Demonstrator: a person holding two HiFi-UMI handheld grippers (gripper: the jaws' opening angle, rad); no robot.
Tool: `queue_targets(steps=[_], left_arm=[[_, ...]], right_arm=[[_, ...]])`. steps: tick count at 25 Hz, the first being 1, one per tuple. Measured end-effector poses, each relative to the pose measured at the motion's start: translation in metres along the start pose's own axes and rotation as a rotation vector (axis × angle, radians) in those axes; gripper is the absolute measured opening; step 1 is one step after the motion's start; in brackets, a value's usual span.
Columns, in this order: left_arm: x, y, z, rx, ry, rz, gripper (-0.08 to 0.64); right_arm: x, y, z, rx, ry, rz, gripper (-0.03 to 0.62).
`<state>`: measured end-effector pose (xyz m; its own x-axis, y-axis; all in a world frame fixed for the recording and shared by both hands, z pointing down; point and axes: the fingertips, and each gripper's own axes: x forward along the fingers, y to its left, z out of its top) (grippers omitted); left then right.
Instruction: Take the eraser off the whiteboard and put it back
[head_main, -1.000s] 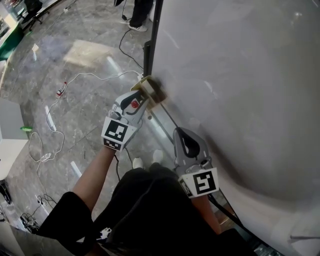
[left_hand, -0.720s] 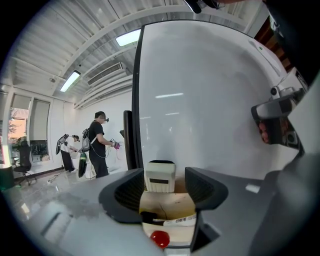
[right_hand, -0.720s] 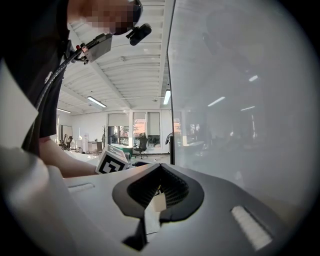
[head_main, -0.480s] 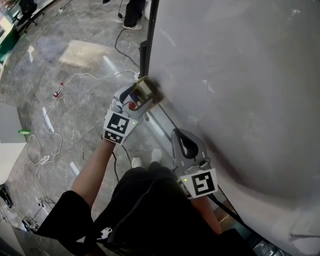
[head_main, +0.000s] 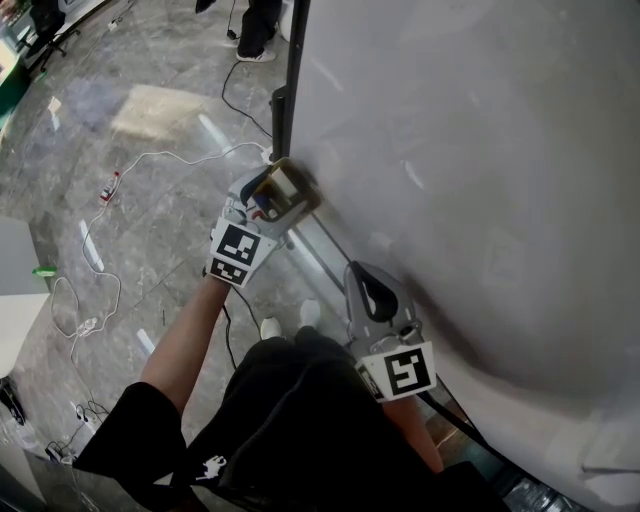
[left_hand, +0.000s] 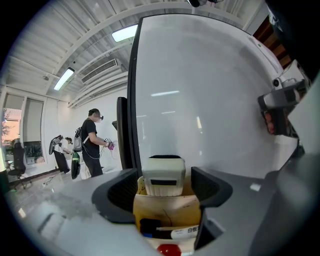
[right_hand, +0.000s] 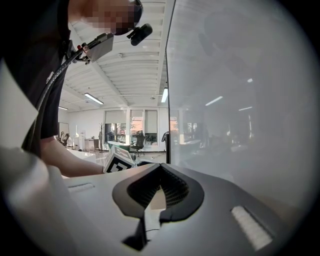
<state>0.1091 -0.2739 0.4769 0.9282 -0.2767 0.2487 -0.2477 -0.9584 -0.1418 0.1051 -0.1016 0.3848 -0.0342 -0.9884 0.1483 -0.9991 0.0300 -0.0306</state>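
The white eraser (left_hand: 163, 175) stands upright in a tan holder (left_hand: 167, 215) (head_main: 290, 185) at the lower left edge of the whiteboard (head_main: 480, 150). My left gripper (left_hand: 164, 189) (head_main: 272, 196) straddles the holder. Its jaws have just been opening; the eraser sits between the pads (left_hand: 122, 192) untouched, with a gap on each side. A dark marker (left_hand: 165, 231) and a red cap (left_hand: 169, 248) lie lower in the holder. My right gripper (right_hand: 159, 187) (head_main: 362, 275) is shut on nothing and rests low beside the board.
The board's dark frame post (left_hand: 131, 100) rises left of the holder. White cables (head_main: 90, 250) trail over the marble floor. Two people (left_hand: 95, 142) stand far behind. The left gripper's marker cube (right_hand: 119, 161) shows in the right gripper view.
The left gripper's jaws have spread apart around the eraser in the holder, and that hand has shifted a little along the board's edge. The right gripper has stayed put.
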Motion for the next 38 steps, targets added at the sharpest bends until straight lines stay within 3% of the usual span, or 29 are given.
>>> queue_targets(steps=[13, 16, 38], left_arm=[[0.012, 0.001, -0.002, 0.012, 0.015, -0.009, 0.321], [0.012, 0.003, -0.003, 0.012, 0.016, -0.002, 0.281], [-0.009, -0.016, 0.026, 0.015, -0.050, 0.000, 0.275]], right_arm=[[-0.001, -0.002, 0.006, -0.017, -0.002, 0.000, 0.009], [-0.001, -0.004, 0.004, -0.020, 0.004, -0.004, 0.009], [-0.018, 0.002, 0.008, -0.025, -0.047, -0.001, 0.009]])
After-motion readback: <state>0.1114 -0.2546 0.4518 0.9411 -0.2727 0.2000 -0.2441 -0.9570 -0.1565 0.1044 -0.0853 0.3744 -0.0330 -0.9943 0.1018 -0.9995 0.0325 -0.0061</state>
